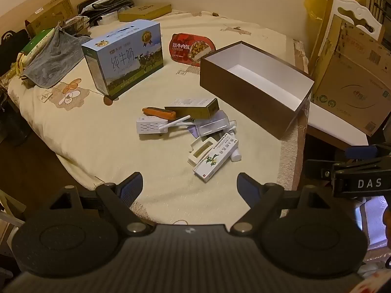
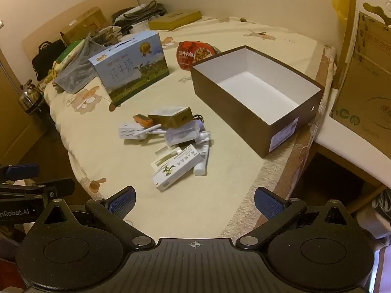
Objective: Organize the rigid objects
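Observation:
A pile of small rigid items lies mid-bed: a white medicine box (image 1: 215, 160) (image 2: 176, 169), a white router (image 1: 152, 127) (image 2: 130, 130), an orange tool (image 1: 160, 112) (image 2: 143, 119), a gold box (image 1: 195, 109) (image 2: 172, 118), a clear case (image 1: 212, 125) (image 2: 182, 133) and a white tube (image 2: 201, 160). An open brown box (image 1: 244, 90) (image 2: 234, 105) with a white inside stands to the right. My left gripper (image 1: 189, 186) and right gripper (image 2: 195, 201) are open and empty, hovering near the bed's front edge, short of the pile.
A blue milk carton (image 1: 124, 58) (image 2: 132, 69) and a red food tray (image 1: 190, 47) (image 2: 193, 53) sit behind the pile. Clutter lines the headboard at far left. Cardboard boxes (image 1: 352, 83) (image 2: 366, 85) stand on a chair at right. The bed edge drops off in front.

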A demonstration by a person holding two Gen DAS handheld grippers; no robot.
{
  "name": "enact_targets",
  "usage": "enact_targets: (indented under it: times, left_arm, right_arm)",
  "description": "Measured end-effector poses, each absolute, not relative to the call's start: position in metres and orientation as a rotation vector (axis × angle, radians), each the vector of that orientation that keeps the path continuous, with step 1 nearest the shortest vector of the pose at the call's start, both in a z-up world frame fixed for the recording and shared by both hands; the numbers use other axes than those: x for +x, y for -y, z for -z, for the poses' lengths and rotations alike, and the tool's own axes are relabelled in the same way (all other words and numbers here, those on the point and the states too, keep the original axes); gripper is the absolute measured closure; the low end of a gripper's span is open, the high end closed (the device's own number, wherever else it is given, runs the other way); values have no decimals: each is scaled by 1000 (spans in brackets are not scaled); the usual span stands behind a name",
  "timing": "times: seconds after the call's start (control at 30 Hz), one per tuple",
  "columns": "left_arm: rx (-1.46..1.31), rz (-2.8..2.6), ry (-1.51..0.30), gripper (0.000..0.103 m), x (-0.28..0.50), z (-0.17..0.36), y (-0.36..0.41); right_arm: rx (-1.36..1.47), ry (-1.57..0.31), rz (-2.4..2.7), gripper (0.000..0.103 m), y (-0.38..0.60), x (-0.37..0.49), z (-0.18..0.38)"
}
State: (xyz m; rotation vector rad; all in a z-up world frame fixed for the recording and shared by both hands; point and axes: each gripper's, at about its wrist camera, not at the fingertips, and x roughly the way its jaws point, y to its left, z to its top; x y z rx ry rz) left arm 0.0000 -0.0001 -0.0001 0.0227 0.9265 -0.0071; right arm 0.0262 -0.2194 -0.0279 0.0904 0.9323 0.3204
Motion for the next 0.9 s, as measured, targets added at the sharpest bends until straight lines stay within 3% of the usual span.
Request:
enact_targets:
  times: [0.9]
  left_arm:
    - [23,11,-933,21,-10,6,4]
  right_arm:
    - [82,-937,-315,2,216,29,32]
